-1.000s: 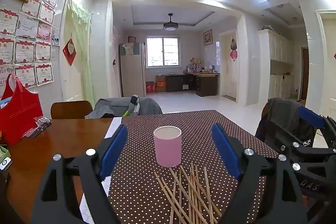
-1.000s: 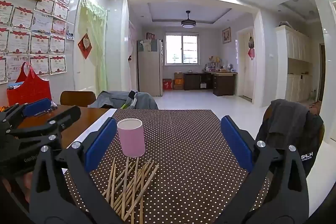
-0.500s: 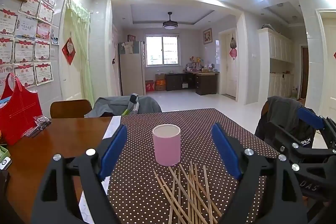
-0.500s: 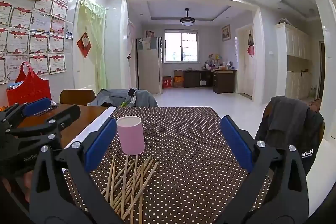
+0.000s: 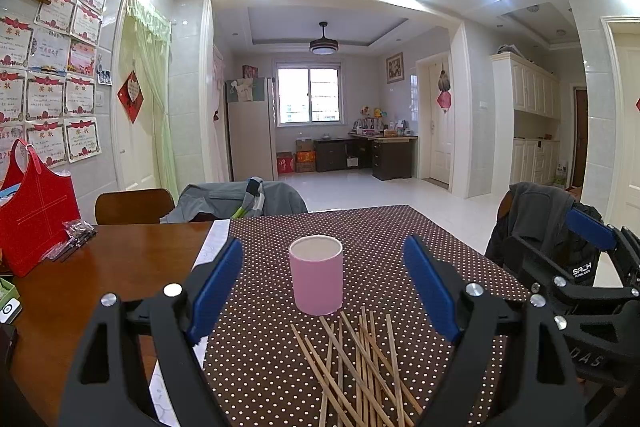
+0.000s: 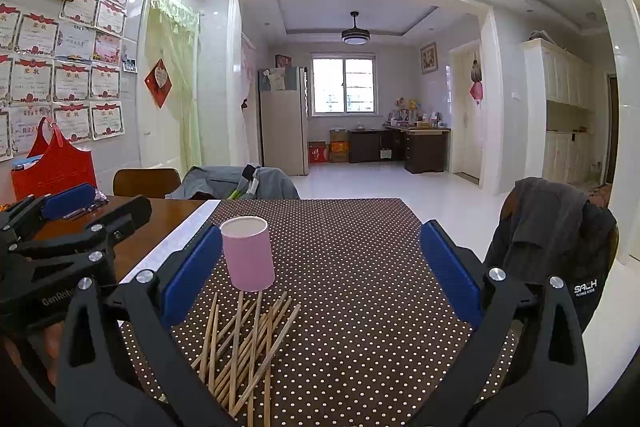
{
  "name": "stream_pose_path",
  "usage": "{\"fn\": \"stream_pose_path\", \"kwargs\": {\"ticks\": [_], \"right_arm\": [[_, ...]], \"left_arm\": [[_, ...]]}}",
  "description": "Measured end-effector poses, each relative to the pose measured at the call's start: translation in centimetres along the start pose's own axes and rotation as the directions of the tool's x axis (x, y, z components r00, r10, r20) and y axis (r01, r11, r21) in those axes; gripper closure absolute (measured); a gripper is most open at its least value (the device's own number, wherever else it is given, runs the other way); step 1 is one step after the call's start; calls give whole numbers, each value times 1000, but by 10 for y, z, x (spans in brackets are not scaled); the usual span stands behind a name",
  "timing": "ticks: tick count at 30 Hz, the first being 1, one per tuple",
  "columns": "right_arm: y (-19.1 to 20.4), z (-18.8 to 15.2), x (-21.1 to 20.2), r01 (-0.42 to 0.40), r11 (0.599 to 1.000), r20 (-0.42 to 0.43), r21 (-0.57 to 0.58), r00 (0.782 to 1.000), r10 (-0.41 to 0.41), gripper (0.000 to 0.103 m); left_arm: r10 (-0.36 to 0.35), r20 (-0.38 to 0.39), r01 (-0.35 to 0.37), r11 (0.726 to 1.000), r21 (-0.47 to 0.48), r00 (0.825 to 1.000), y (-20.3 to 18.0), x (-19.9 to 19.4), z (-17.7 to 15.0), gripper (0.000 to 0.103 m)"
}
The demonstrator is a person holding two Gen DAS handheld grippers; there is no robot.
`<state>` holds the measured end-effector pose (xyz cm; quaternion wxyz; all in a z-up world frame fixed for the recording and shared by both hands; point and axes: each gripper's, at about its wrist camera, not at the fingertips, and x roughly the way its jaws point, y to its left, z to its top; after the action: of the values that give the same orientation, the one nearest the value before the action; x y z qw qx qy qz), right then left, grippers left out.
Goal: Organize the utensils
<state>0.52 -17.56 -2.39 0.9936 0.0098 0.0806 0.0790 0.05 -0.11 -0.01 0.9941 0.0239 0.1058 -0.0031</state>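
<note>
Chopsticks (image 5: 360, 367) lie in a loose crisscrossed pile on the brown polka-dot tablecloth (image 5: 280, 367), just in front of an upright pink cup (image 5: 316, 275). Left gripper (image 5: 323, 287) and right gripper (image 6: 320, 267) hover above, both spread wide and empty.

The table (image 5: 120, 267) is brown polished wood, bare on its left part; a dark brown cloth with white dots (image 5: 360, 227) covers the rest, with a white strip (image 5: 214, 239) showing along the cloth's left edge; on the cloth a pink cup (image 5: 316, 281) stands upright, and just in front of it wooden chopsticks (image 5: 360, 367) lie loose, crossing one another; on the bare wood a red bag (image 5: 34, 223) stands at the far left, a small clear packet (image 5: 74, 235) beside it.
</note>
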Motion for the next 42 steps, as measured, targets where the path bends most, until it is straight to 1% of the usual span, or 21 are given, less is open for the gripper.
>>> {"fn": "stream_pose_path", "kwargs": {"ticks": [4, 25, 29, 38, 42], "right_arm": [[0, 1, 0, 0, 1000, -2, 0, 1000, 0, 6], [-3, 1, 3, 1, 1000, -14, 11, 1000, -1, 6], [-3, 0, 2, 3, 1000, -16, 12, 1000, -3, 6], [-2, -2, 3, -3, 1000, -24, 18, 1000, 3, 6], [-3, 1, 5, -5, 1000, -31, 25, 999, 6, 6]], "left_arm": [[-4, -2, 4, 1000, -3, 1000, -2, 3, -5, 22], [-4, -5, 4, 1000, -1, 1000, -2, 3, -4, 22], [-5, -8, 5, 1000, -2, 1000, -6, 7, -12, 22], [-5, -10, 5, 1000, 0, 1000, -4, 5, -9, 22], [-5, -22, 5, 1000, 4, 1000, -3, 10, -11, 22]]}}
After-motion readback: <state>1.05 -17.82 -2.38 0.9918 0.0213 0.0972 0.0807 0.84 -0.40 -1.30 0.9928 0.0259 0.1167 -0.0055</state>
